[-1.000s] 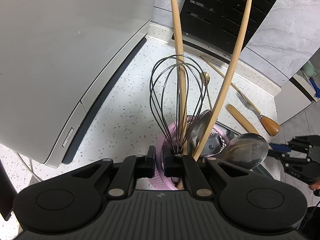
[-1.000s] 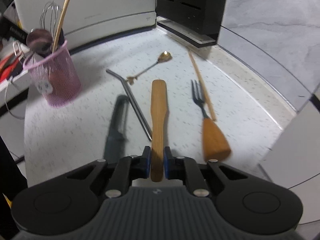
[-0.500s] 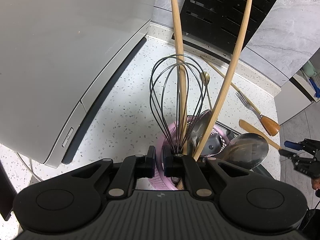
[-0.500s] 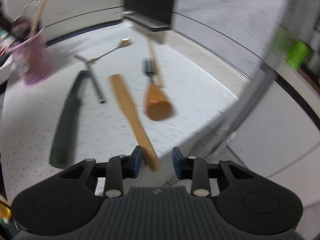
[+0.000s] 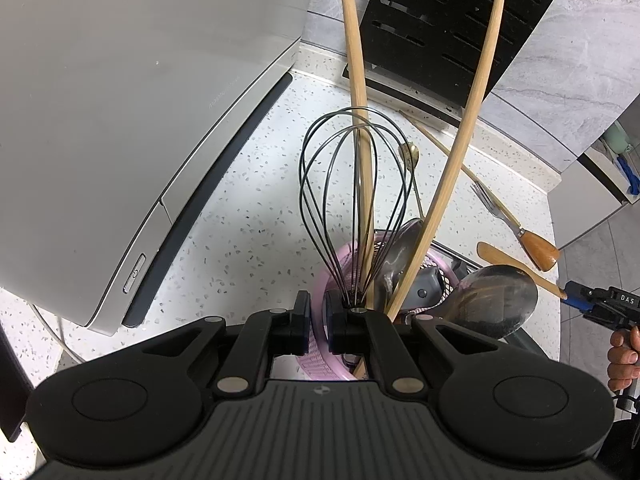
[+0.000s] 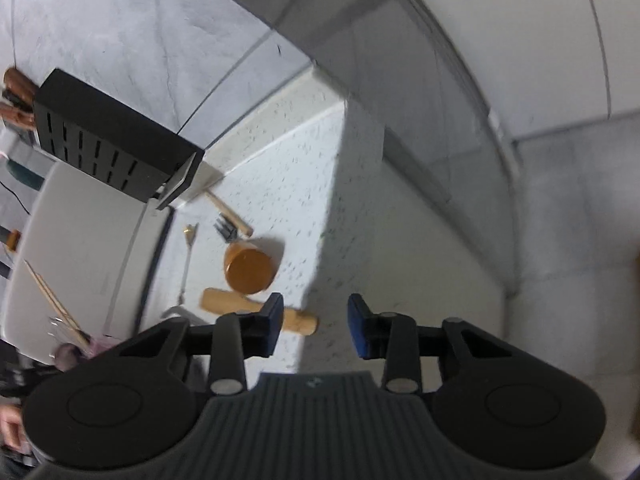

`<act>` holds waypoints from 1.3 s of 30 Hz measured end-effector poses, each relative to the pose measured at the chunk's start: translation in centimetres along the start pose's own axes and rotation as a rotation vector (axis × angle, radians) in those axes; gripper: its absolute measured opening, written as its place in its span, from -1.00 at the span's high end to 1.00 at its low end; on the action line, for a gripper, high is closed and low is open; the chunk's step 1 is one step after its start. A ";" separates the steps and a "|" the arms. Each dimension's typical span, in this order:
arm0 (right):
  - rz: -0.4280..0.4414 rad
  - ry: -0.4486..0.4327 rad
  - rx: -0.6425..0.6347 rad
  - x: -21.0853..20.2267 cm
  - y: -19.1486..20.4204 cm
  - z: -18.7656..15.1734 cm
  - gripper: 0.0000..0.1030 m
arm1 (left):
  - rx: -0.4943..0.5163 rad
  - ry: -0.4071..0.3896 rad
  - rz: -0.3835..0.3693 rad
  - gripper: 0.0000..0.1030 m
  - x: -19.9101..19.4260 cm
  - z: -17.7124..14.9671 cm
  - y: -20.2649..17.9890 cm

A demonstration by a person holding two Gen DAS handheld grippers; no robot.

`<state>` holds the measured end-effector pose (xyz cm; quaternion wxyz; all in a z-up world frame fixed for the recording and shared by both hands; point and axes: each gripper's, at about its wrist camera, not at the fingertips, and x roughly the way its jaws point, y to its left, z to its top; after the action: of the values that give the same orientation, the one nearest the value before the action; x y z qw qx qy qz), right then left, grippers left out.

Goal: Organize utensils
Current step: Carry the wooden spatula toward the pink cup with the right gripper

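Observation:
My left gripper [image 5: 317, 320] is shut on the near rim of the pink mesh holder [image 5: 320, 276]. In the holder stand a black whisk [image 5: 356, 184], two long wooden handles [image 5: 460, 152] and a large metal spoon [image 5: 492, 300]. The wooden spatula [image 6: 228, 304] lies flat on the speckled counter beside the wooden-handled fork [image 6: 250, 270]. My right gripper [image 6: 315, 326] hovers at the spatula's near end with its jaws opening. The spatula's tip shows past the left finger, untouched by the pads. In the left wrist view the spatula [image 5: 516, 266], fork [image 5: 536, 246] and right gripper [image 5: 580, 296] appear at the right.
A grey appliance [image 5: 120, 100] fills the left and a black knife block [image 5: 448, 20] stands at the back. A small gold spoon [image 5: 409, 154] and a chopstick [image 5: 440, 144] lie on the counter. The counter's edge [image 5: 554, 240] runs close to the fork. A person's hand [image 5: 622, 354] holds the right gripper.
The right gripper let go of the wooden spatula, opened, rolled and drew back toward the counter's right edge. The spatula now lies slanted by the fork. The left gripper kept still.

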<state>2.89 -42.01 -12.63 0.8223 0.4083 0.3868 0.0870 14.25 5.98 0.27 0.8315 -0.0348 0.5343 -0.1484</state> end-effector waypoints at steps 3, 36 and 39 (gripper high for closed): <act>0.031 0.016 0.024 0.8 0.1 -0.3 0.39 | 0.001 0.000 0.001 0.84 0.0 0.0 -0.1; 0.035 -0.067 -0.415 -3.2 12.4 1.4 1.00 | 0.003 0.009 0.013 0.83 0.3 0.0 -0.2; -0.005 -0.054 -0.500 -3.0 14.6 1.5 1.00 | 0.004 0.009 0.010 0.83 0.4 0.0 -0.1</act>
<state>4.39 -34.76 0.36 0.9080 0.1935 0.3320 0.1670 14.37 5.75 0.00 0.8298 -0.0301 0.5380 -0.1455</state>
